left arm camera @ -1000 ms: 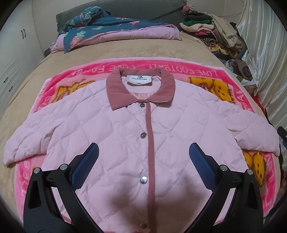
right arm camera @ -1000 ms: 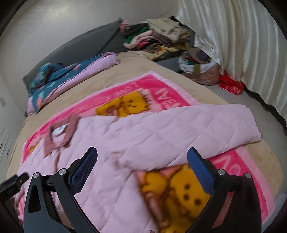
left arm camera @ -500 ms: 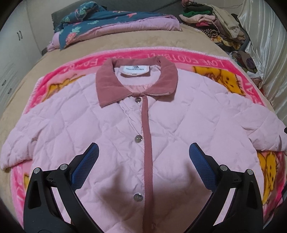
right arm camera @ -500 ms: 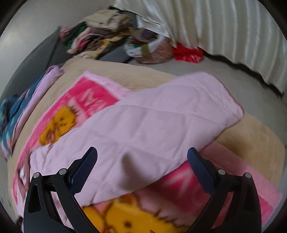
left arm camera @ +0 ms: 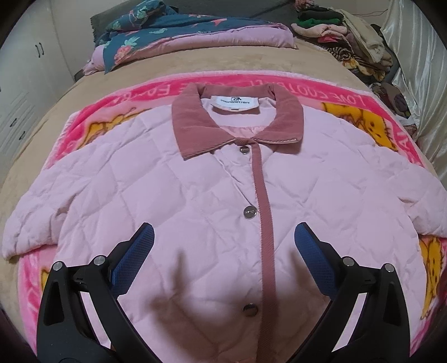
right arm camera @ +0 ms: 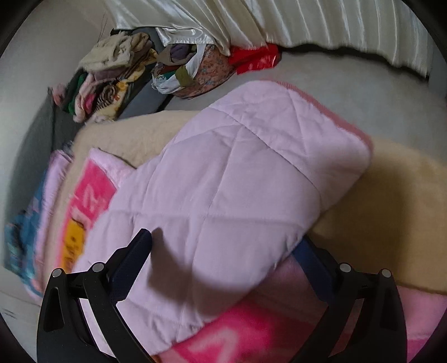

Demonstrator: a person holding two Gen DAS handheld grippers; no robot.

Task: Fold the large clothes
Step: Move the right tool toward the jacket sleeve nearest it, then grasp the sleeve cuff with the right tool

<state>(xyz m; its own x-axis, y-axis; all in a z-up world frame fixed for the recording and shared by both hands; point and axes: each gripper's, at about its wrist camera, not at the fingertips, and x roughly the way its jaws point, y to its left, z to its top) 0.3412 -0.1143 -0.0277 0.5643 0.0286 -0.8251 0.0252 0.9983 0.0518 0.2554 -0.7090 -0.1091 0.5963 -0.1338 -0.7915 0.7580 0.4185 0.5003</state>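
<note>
A pink quilted jacket (left arm camera: 195, 190) with a dusty-rose collar (left arm camera: 237, 123) and snap buttons lies flat, front up, on a pink cartoon blanket (left arm camera: 346, 97) on the bed, both sleeves spread out. My left gripper (left arm camera: 223, 245) is open and empty, hovering over the jacket's lower front. In the right wrist view the jacket's sleeve (right arm camera: 237, 181) fills the middle, its cuff lying over the bed's edge. My right gripper (right arm camera: 223, 248) is open, its jaws straddling the sleeve, one finger above it and the other partly under its edge.
A folded floral quilt (left arm camera: 178, 36) lies at the head of the bed. A pile of clothes (left arm camera: 349, 33) sits at the far right, also in the right wrist view (right arm camera: 111, 75), beside a bag of fabric (right arm camera: 192, 69). White curtains (right arm camera: 307, 19) hang behind; grey floor lies beyond the bed edge.
My right gripper has swung right and moved in close to the sleeve, which now sits between its jaws. My left gripper has drifted slightly, still over the jacket front.
</note>
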